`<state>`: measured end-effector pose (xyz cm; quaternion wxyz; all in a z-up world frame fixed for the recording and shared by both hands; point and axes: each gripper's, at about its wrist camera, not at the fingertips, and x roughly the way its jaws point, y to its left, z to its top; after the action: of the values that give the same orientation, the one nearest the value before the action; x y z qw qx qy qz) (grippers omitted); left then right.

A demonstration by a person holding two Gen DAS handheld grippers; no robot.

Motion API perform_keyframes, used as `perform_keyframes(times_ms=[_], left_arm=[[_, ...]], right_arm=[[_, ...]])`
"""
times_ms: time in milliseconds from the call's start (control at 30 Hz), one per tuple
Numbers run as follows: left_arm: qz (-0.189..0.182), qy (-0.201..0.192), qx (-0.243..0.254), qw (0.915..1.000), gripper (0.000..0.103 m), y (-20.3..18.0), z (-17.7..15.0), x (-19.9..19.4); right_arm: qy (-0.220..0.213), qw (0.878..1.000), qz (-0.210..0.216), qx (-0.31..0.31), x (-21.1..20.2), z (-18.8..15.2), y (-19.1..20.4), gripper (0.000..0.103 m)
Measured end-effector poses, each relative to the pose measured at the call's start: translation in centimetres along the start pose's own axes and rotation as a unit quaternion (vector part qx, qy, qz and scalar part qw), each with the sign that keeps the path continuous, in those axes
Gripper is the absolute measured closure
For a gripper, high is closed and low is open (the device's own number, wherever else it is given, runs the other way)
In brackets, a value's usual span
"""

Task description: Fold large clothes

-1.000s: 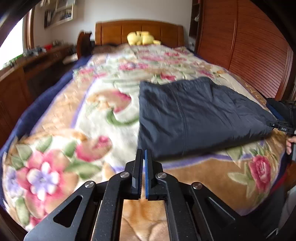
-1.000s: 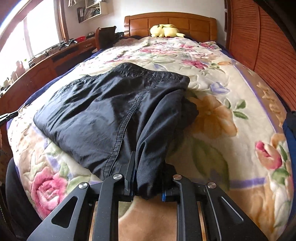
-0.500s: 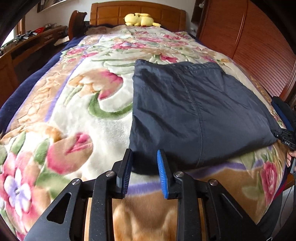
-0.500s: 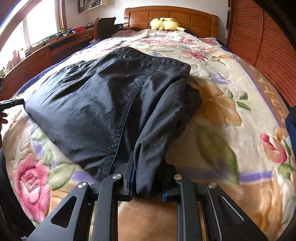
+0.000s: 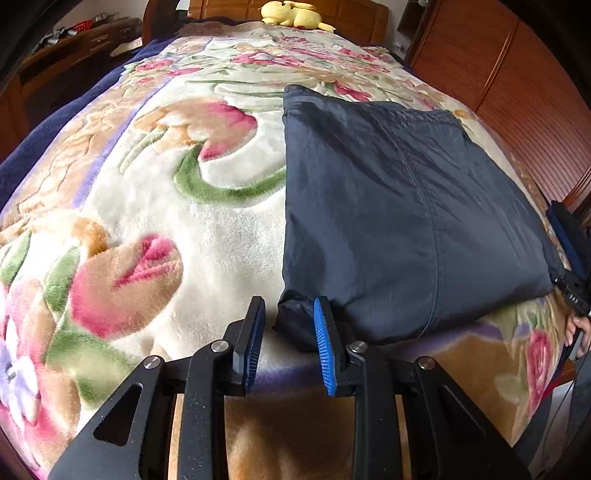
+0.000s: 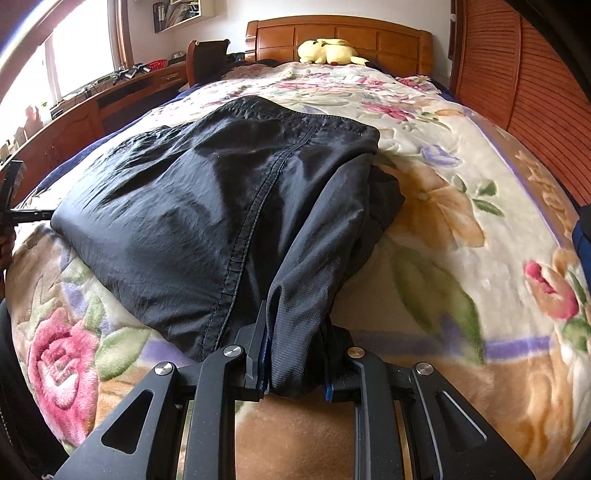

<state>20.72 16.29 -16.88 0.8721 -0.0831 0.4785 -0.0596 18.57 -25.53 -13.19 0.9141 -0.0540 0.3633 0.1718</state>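
A: Where's the dark navy, thin nylon garment (image 5: 399,221)?
B: Folded flat at the bed's (image 5: 155,236) foot edge.
A: Grips?
B: Right gripper (image 6: 295,354) clamps its bunched near corner; left gripper (image 5: 288,332) gapes, astride the other corner. Light, limp, likely slippery: pinch the seamed corners.

The left hand-held gripper (image 5: 288,325) sits low over the bed's floral blanket (image 5: 155,229), jaws apart, with the near left corner of the folded dark garment (image 5: 399,221) poking between the blue pads (image 5: 323,343), not pinched. Yellow plush toy (image 5: 291,16) way up by the headboard.
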Motion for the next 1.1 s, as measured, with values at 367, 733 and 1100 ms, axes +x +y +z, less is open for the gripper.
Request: perform_keyframes(times_ms=[367,733,1100], left_arm=[[0.016,-0.021,0.042,0.9988,0.097,-2.2,-0.3,-1.7],[-0.011,-0.107,0.051,0.9929,0.099,-4.4,-3.0,-9.3],[0.003,-0.100,0.053,0.9936,0.099,-5.8,-9.8,-11.5]], right_arm=[[-0.011,1.000,-0.008,-0.003,-0.6,0.2,0.2,0.082],[-0.051,0.999,-0.017,-0.008,-5.4,0.9,0.2,0.085],[-0.019,1.000,-0.013,-0.014,-9.6,-3.1,0.0,0.081]])
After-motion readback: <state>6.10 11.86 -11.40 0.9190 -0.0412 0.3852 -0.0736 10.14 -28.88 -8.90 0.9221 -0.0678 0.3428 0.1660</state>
